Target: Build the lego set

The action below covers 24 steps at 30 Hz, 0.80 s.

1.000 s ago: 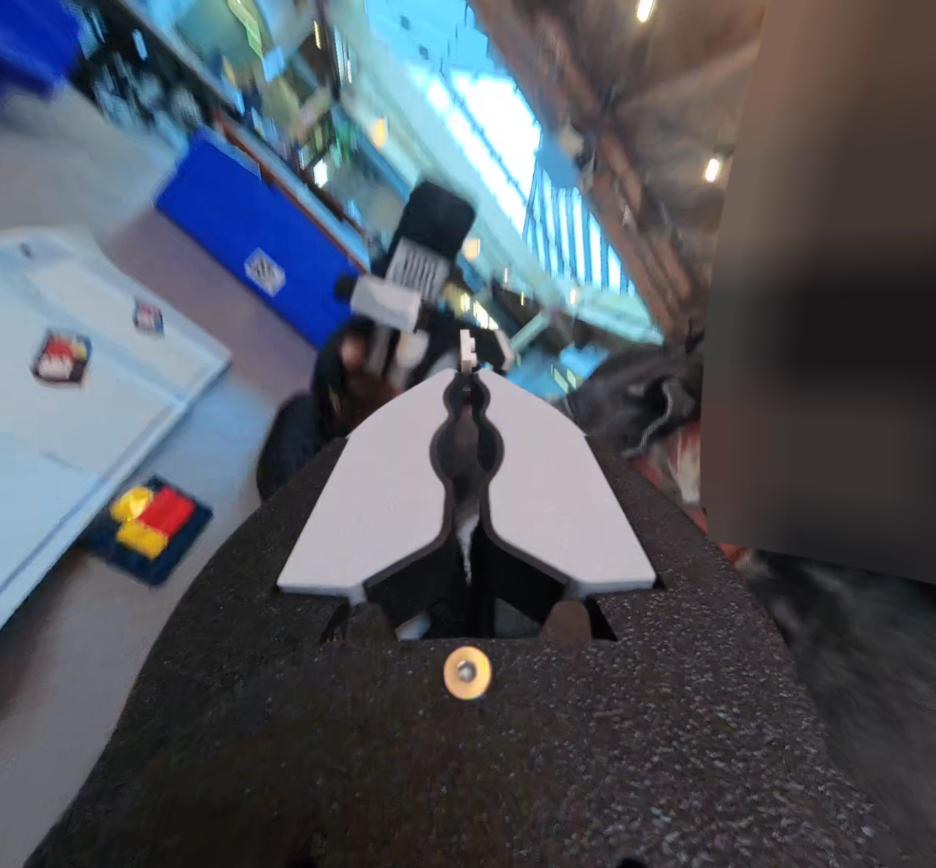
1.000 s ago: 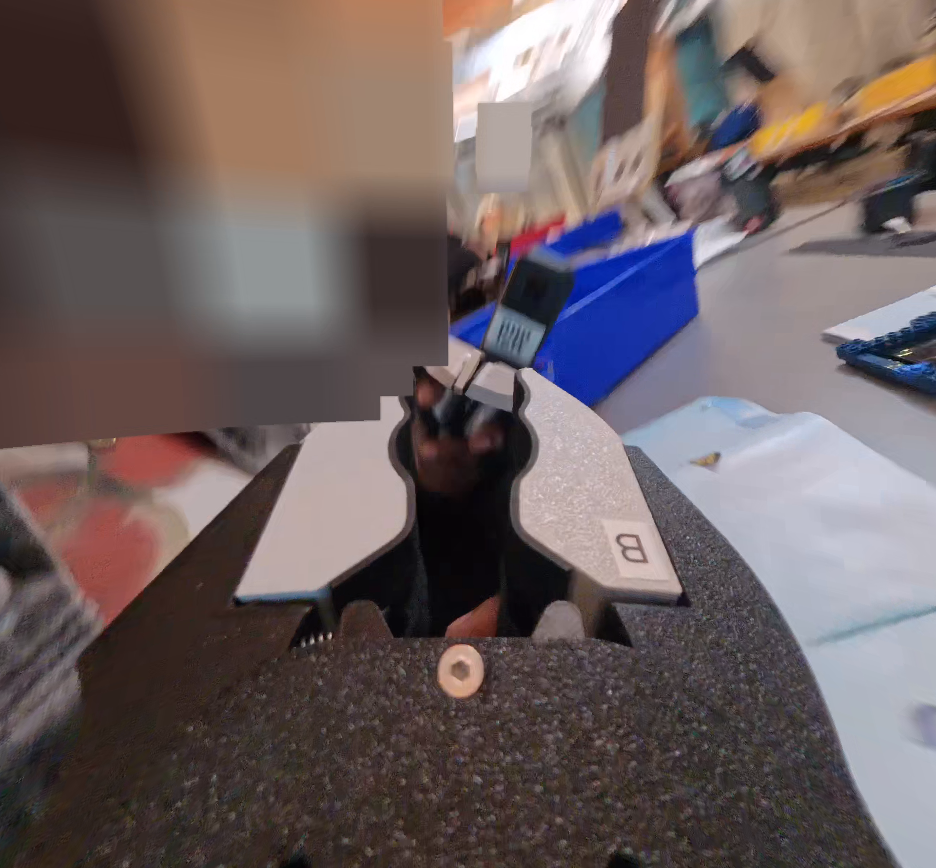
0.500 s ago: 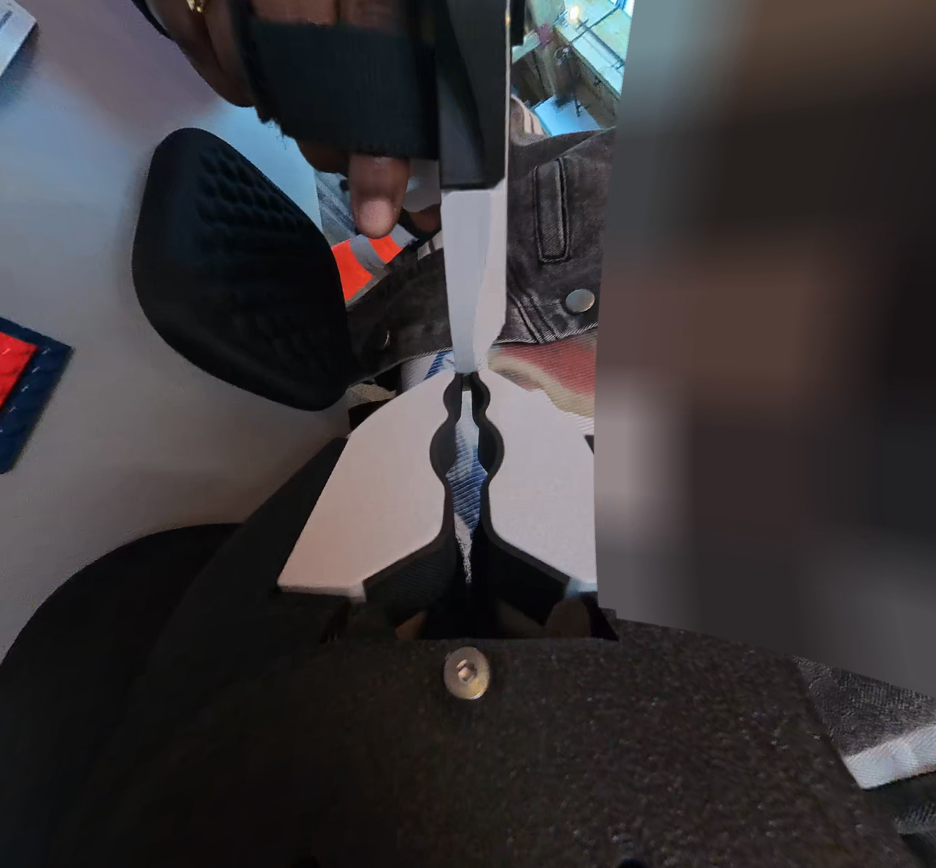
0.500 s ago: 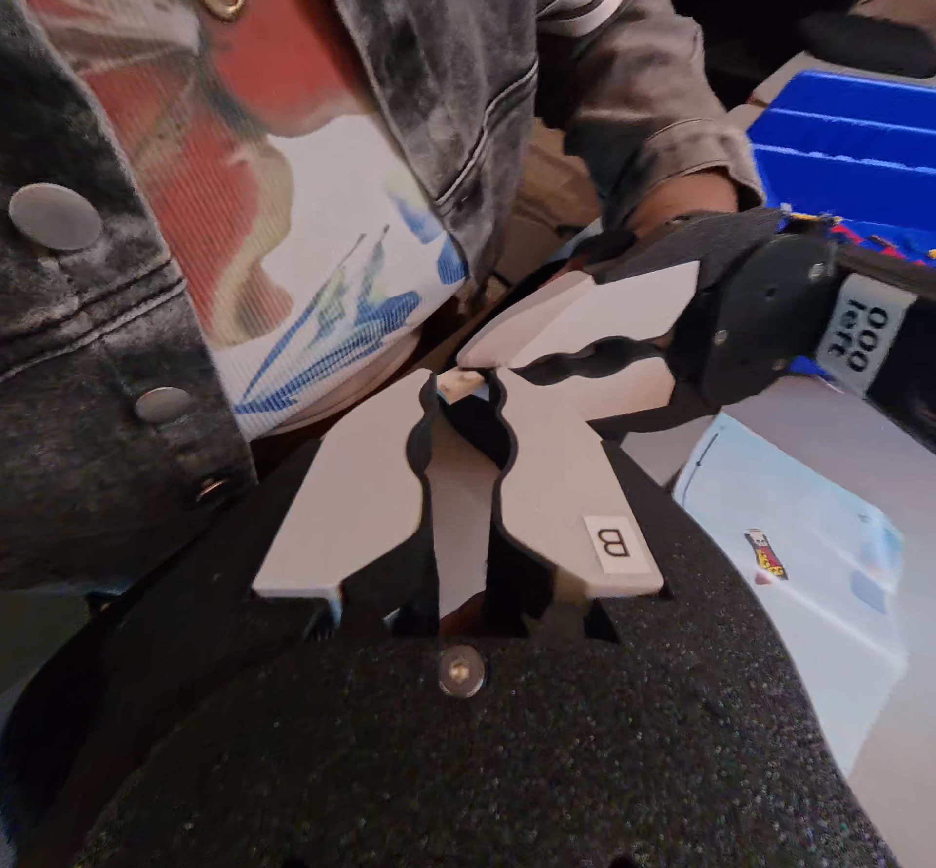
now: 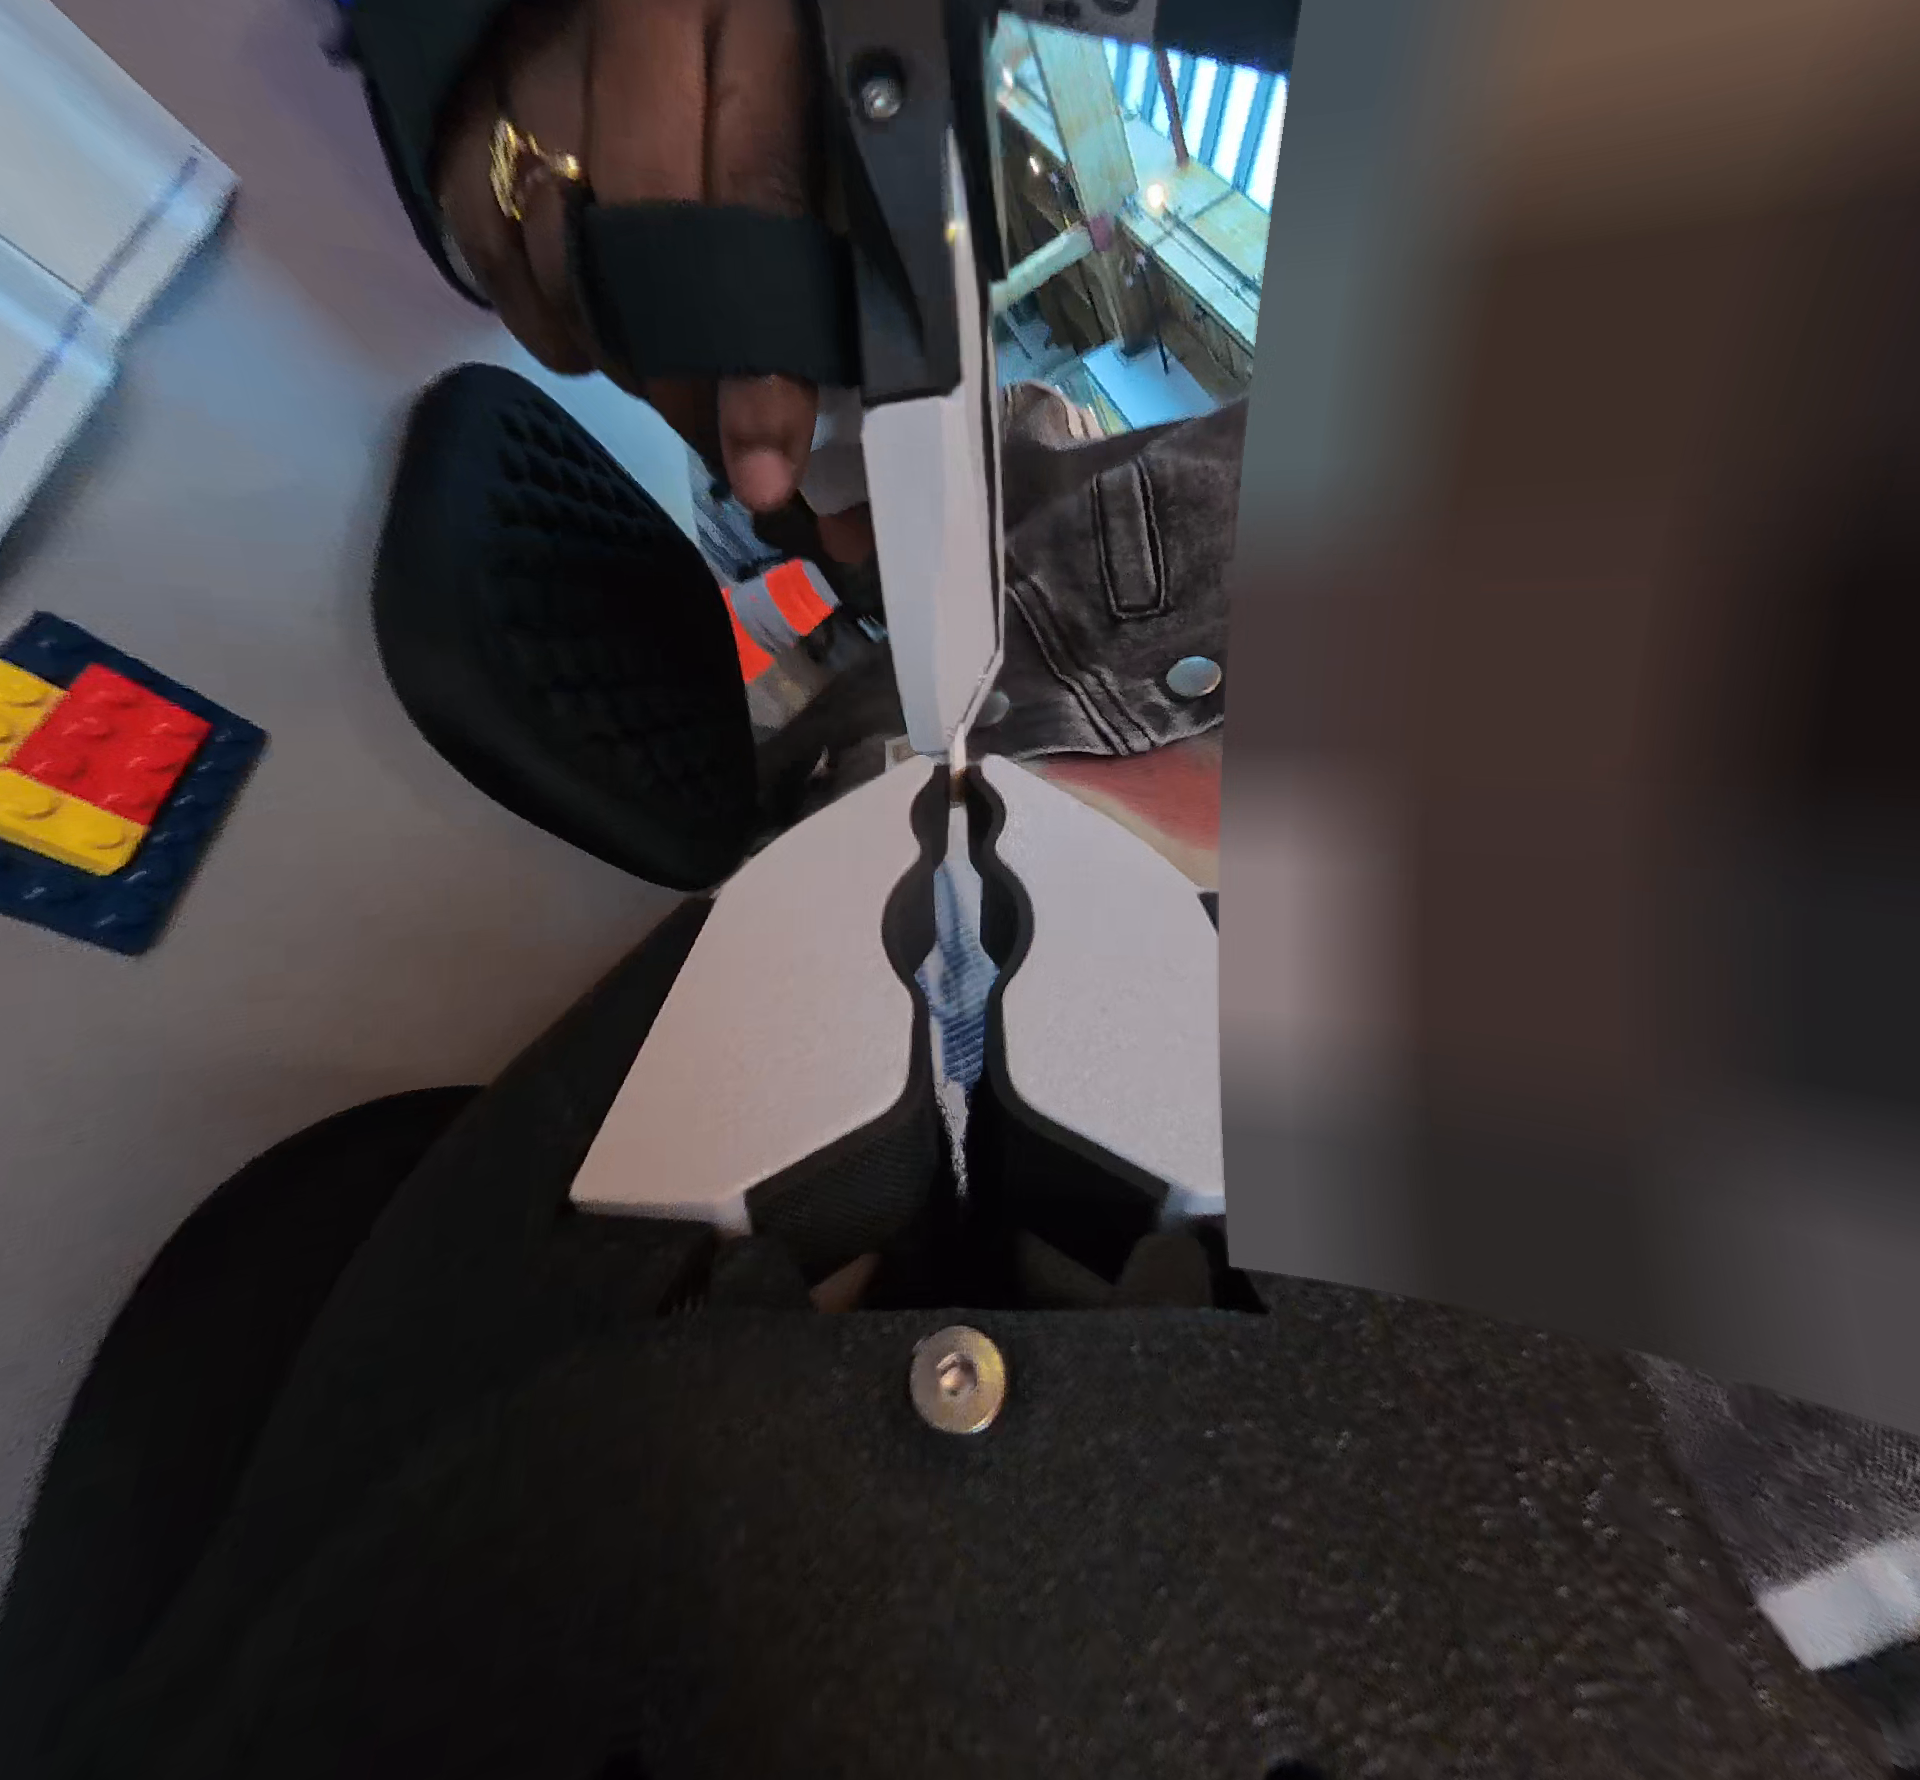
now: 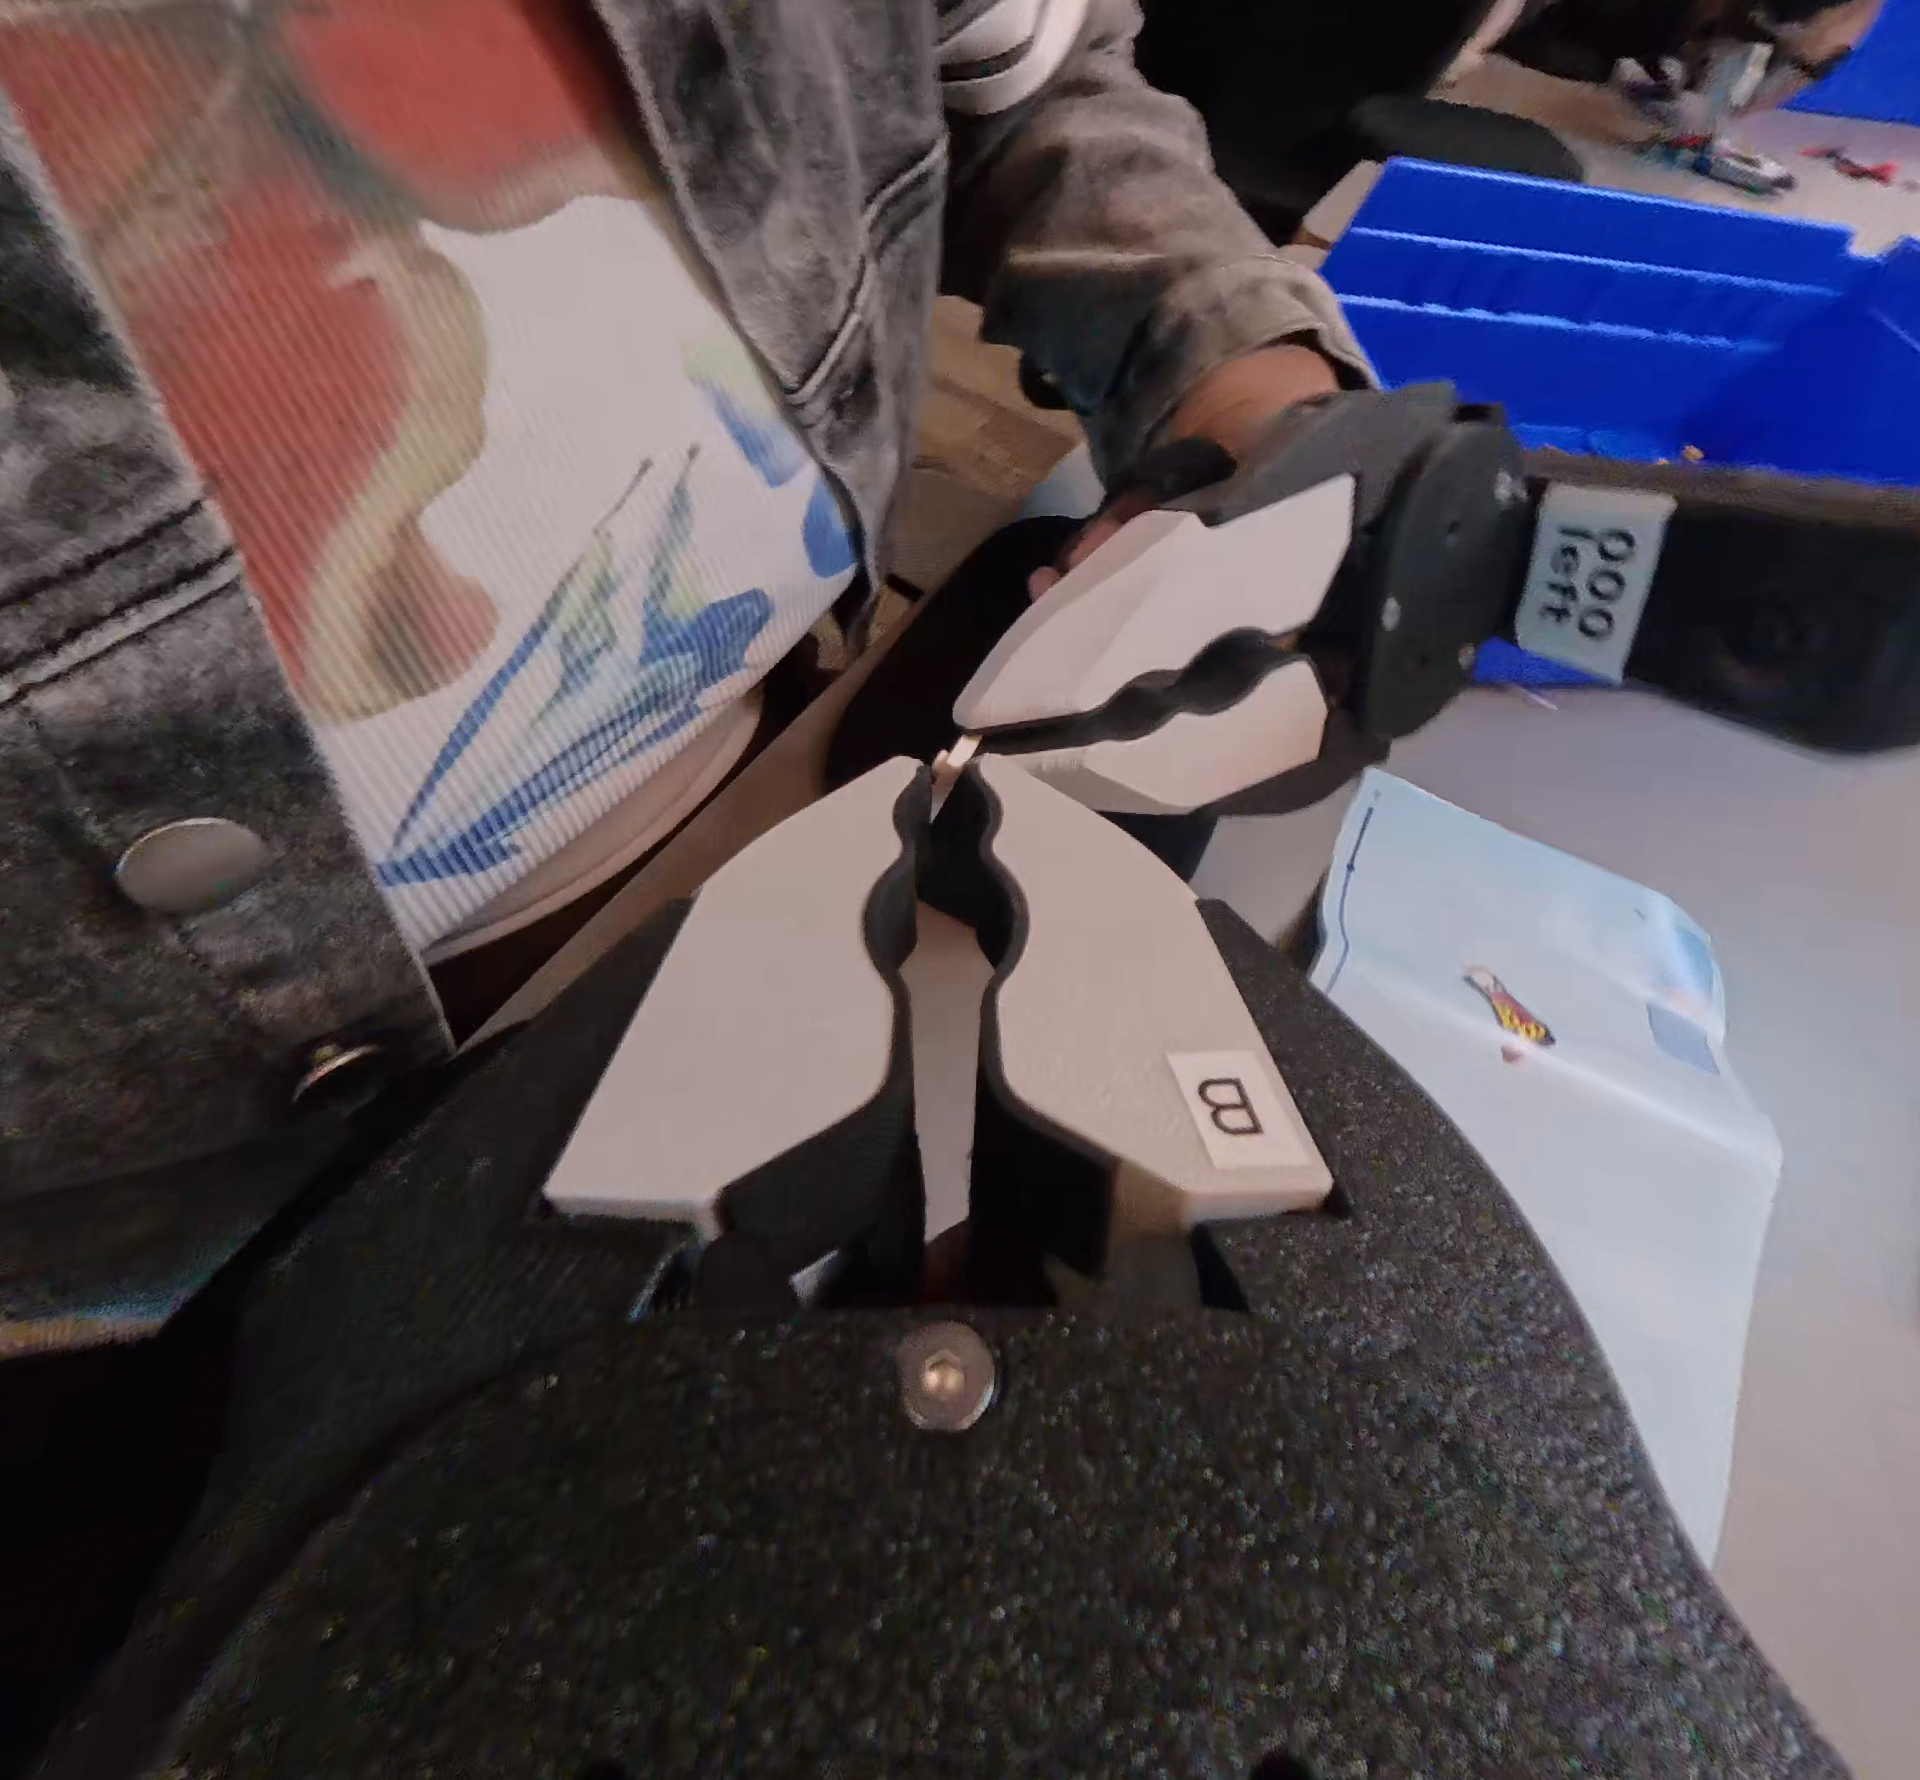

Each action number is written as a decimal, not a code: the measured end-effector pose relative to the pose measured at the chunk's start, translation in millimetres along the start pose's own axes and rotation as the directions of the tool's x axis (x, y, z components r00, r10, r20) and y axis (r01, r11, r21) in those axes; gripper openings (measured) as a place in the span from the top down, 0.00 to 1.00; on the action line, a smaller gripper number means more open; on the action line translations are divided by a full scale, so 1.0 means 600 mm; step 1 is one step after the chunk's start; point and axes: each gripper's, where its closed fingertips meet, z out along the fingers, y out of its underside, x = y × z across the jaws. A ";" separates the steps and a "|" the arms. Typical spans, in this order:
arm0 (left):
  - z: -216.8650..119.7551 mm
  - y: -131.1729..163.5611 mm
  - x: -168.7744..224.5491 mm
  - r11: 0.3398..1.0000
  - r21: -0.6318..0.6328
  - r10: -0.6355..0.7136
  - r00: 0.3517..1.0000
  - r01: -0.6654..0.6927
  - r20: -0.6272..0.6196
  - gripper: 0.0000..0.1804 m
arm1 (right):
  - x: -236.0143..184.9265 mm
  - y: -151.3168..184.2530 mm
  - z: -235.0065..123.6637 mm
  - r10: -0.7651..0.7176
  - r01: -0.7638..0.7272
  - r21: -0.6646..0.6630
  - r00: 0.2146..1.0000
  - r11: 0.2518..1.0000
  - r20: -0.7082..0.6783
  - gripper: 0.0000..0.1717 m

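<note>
A tiny, thin, pale flat piece [image 6: 954,762], likely light, stiff and easily dropped, is pinched at each end between the tip-to-tip jaws of the left gripper [image 5: 954,774] and right gripper [image 6: 943,774].

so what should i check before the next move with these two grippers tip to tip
1. Left gripper jaws shut on the small pale piece: ok.
2. Piece reaches in between the right gripper jaws: ok.
3. Right jaws narrowed around the piece: ok.
4. Both right pads pressing on the piece: cannot tell.
5. Grippers lined up tip to tip: ok.
6. Tips clear of the person's jacket close behind: cannot tell.
</note>
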 end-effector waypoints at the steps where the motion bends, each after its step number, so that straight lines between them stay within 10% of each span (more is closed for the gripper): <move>1: -0.003 -0.004 -0.004 1.000 0.023 0.013 1.000 -0.014 0.020 0.99 | 0.005 0.004 -0.001 0.040 -0.039 0.017 0.999 0.999 -0.028 0.97; 5: -0.021 -0.030 -0.005 0.976 0.119 0.169 0.981 -0.180 0.098 0.94 | 0.027 0.010 -0.017 0.273 -0.257 0.155 0.958 0.954 -0.088 0.98; 8: -0.036 -0.034 -0.019 0.898 0.068 0.400 0.871 -0.434 0.285 0.86 | 0.052 0.014 -0.038 0.560 -0.517 0.332 0.827 0.789 -0.042 0.98; 11: -0.049 -0.047 -0.043 0.683 -0.124 0.662 0.537 -0.720 0.523 0.79 | 0.069 0.011 -0.055 0.760 -0.721 0.468 0.633 0.511 0.146 0.98; 15: -0.041 -0.077 -0.020 0.338 -0.282 0.779 0.098 -0.898 0.620 0.78 | 0.068 0.003 -0.053 0.805 -0.810 0.479 0.513 0.339 0.298 0.98; 24: -0.015 -0.069 -0.022 0.267 -0.330 0.819 0.032 -0.905 0.573 0.90 | 0.057 -0.004 -0.035 0.812 -0.877 0.421 0.411 0.230 0.413 0.98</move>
